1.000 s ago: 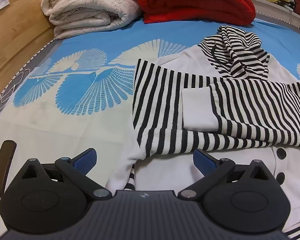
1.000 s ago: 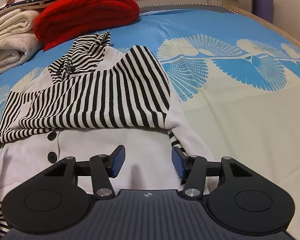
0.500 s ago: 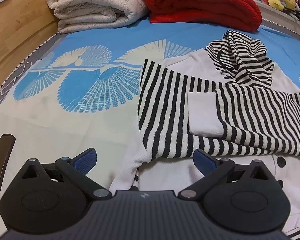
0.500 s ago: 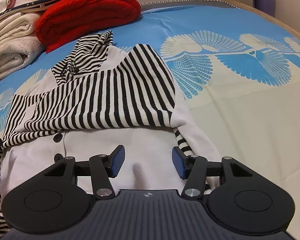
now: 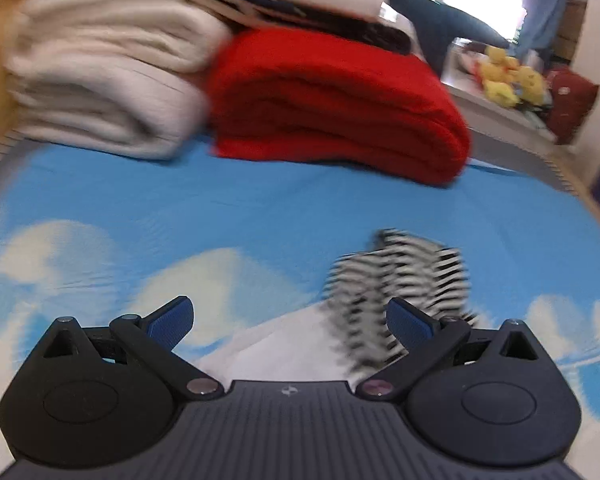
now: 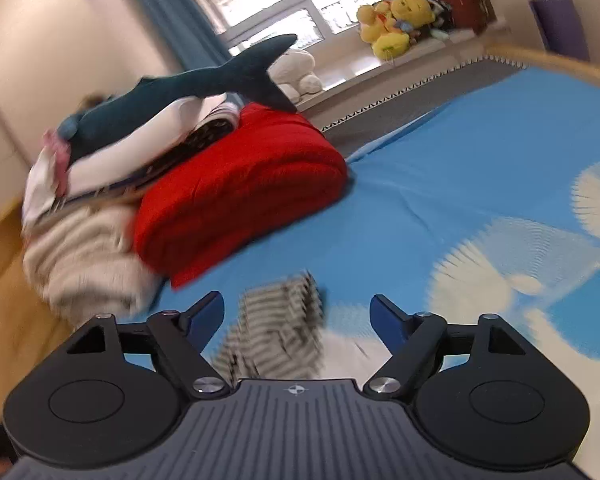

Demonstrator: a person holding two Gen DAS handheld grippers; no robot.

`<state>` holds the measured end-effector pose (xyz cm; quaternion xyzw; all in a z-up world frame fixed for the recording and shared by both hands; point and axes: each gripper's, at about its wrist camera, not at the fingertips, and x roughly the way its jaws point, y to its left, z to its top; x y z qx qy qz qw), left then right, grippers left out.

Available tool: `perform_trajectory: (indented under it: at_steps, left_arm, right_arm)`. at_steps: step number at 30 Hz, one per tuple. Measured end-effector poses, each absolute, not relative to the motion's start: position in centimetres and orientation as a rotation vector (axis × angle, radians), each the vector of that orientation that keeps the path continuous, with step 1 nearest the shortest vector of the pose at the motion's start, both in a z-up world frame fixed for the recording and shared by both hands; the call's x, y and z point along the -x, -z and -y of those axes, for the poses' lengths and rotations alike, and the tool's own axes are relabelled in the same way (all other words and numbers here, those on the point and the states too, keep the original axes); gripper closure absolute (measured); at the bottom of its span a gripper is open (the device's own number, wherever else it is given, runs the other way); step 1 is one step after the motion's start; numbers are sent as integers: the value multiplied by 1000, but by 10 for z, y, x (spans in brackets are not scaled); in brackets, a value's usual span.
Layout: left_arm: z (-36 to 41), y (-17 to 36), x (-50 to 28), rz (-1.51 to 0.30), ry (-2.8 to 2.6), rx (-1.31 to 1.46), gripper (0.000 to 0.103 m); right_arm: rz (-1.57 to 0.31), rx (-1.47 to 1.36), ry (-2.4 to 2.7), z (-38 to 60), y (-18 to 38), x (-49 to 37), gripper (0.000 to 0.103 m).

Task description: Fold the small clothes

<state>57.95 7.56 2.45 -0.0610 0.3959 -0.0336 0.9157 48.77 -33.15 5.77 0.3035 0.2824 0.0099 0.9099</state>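
The small white garment with a black-and-white striped hood [image 5: 404,276] lies on the blue patterned bedsheet [image 5: 180,208]. Only its upper part shows, blurred, just ahead of my left gripper [image 5: 290,320], which is open and empty. In the right wrist view the striped hood [image 6: 280,320] lies between and just ahead of the fingers of my right gripper [image 6: 298,316], which is open and empty. The rest of the garment is hidden below both grippers.
A folded red blanket [image 5: 336,108] and a stack of cream blankets [image 5: 100,76] lie at the back of the bed. A plush shark [image 6: 180,92] rests on the stack. Yellow plush toys [image 6: 396,24] sit on the window ledge. The wooden bed edge [image 6: 4,304] is at left.
Both views have swung sharply up and forward, blurred. The folded striped sleeves and buttons have dropped out of view; only the hood end shows. The right gripper's fingers stand wider apart.
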Motion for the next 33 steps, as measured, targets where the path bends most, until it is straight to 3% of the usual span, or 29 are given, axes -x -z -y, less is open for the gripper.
perform_trajectory:
  at_steps: [10,11,12,13,14,15,19,22,25,26,27,28,29,33]
  left_arm:
    - [-25,105,-718,-949,105,153,1]
    - [-22,112,-725,-954,104,160,10]
    - [-21,115,-729,-946,104,166,20]
    - [-17,118,-732,-944,106,161,67]
    - [-14,119,-733,-944,126,167,100]
    - [-12,115,-730,-934,165,176,103]
    - [-24,72,-673,-807,318,194,103]
    - [-51,52,-586,-723,401,108,103]
    - [-84,85,-507,-874,414,41,98]
    - [-97,100,-486,-939,404,40,88]
    - [-109,111,-470,-995,395,46,71]
    - [-120,117,-460,-1025,379,61,64]
    - [-131,118,-451,-1023,365,92,53]
    - [-152,94,-445,-942,286,225,18]
  right_arm:
    - [-837,-650,86,275,91,-668,21]
    - [-837,-651,97,272,101,-676,21]
    - [-820,-640,105,267,108,-682,28]
    - [-792,-610,104,259,109,-688,42]
    - [-759,-545,73,251,106,-690,95]
    - [-724,-480,34,243,98,-689,102]
    - [-485,-431,-161,240,46,-639,102]
    - [-340,-279,-409,245,15,-546,102]
    - [-440,-109,-585,257,30,-444,102]
    - [-554,-88,-590,262,46,-422,98]
    - [-671,-65,-566,267,63,-404,81]
    - [-744,-41,-500,274,78,-389,69]
    - [-766,-44,-431,284,86,-377,46]
    - [-733,-297,-320,315,72,-375,41]
